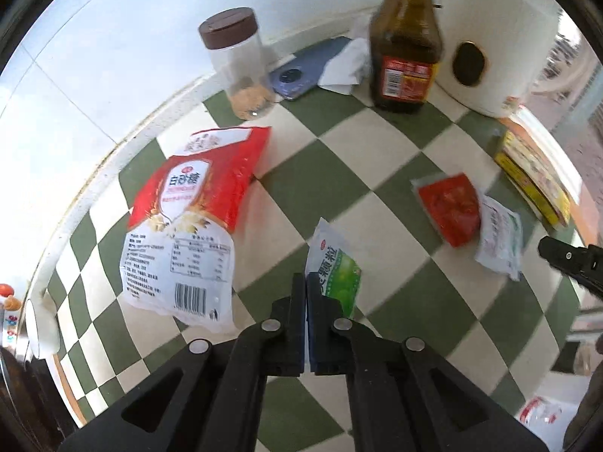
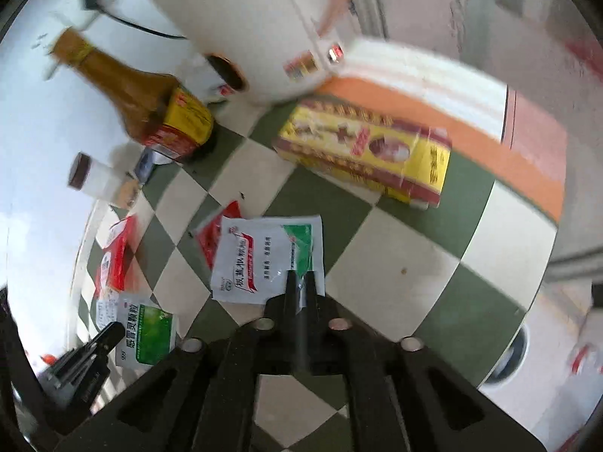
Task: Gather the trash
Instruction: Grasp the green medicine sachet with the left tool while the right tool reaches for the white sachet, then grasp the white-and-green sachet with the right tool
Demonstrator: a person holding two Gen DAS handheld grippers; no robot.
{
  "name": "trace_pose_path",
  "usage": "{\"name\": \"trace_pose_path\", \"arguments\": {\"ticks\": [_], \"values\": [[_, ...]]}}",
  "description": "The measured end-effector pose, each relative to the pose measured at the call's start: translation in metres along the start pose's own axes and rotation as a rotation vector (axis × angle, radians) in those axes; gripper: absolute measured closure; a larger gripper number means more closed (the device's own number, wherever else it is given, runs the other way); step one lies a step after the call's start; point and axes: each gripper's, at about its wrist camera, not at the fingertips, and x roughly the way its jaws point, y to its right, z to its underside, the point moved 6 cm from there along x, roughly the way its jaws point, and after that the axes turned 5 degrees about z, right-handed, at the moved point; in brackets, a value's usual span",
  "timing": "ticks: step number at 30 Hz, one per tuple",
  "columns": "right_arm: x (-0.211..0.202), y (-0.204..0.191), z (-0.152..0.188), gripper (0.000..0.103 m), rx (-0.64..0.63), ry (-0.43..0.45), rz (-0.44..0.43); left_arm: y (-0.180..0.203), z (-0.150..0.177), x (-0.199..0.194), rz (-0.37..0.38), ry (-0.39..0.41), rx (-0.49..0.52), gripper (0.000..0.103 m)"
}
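1. Nearest in the left wrist view, the left gripper (image 1: 305, 282) points steeply down with its jaws pressed together on the lower edge of a green and white sachet (image 1: 333, 271), which stands up from the pinch above the checked green and cream tabletop (image 1: 339, 173)
2. In the right wrist view that same sachet (image 2: 147, 335) shows its printed front, beside the left gripper's black tip (image 2: 111, 333) at the lower left
3. The right gripper (image 2: 300, 278) also points steeply down; its jaws stand only narrowly apart at the near edge of a white sachet with red and green print (image 2: 264, 260), which lies flat on the tabletop. Whether the pads press on it, I cannot tell
4. A red packet (image 2: 215, 237) lies half under that white sachet; the left view shows the pair side by side (image 1: 452, 207), with the right gripper's tip (image 1: 554, 252) just beside them
5. Only the left view shows the whole of the large red and white sugar bag (image 1: 188, 218) lying to the left
6. Farther back stand a clear jar with a brown lid (image 1: 237, 60), a brown sauce bottle (image 1: 405, 37) and a white appliance (image 1: 497, 30)
7. The right view gives the face of a yellow and red box (image 2: 365, 154) lying near the appliance
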Motion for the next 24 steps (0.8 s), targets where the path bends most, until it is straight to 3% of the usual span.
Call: {"name": "trace_pose_path", "arguments": {"ticks": [1, 2, 6, 9, 10, 11, 12, 14, 20, 24], "values": [[0.007, -0.002, -0.001, 0.045, 0.011, -0.020, 0.008, -0.001, -0.005, 0.006, -0.017, -0.002, -0.002, 0.103], [0.010, -0.002, 0.000, 0.035, 0.021, -0.024, 0.001, -0.003, -0.010, 0.013, -0.026, -0.006, -0.010, 0.103], [0.048, -0.024, -0.008, 0.032, -0.016, -0.055, 0.084, -0.005, -0.026, 0.041, -0.035, -0.027, -0.030, 0.103], [0.058, -0.050, -0.008, 0.051, -0.137, -0.007, 0.192, -0.007, -0.031, 0.046, -0.031, -0.033, -0.044, 0.103], [0.060, -0.054, -0.007, 0.076, -0.165, 0.007, 0.227, -0.007, -0.031, 0.045, -0.030, -0.031, -0.045, 0.103], [0.063, -0.058, -0.005, 0.093, -0.197, 0.025, 0.264, -0.008, -0.031, 0.044, -0.025, -0.030, -0.047, 0.103], [0.065, -0.060, -0.003, 0.093, -0.202, 0.034, 0.259, -0.007, -0.031, 0.042, -0.021, -0.028, -0.048, 0.103], [0.064, -0.058, -0.001, 0.103, -0.185, 0.042, 0.225, -0.008, -0.030, 0.038, -0.013, -0.020, -0.049, 0.103], [0.028, -0.040, 0.008, 0.103, -0.106, 0.115, 0.096, -0.006, -0.027, 0.012, 0.013, 0.017, -0.032, 0.103], [0.003, -0.031, 0.008, 0.103, -0.048, 0.141, 0.007, -0.009, -0.026, 0.003, -0.026, 0.050, -0.026, 0.103]]}}
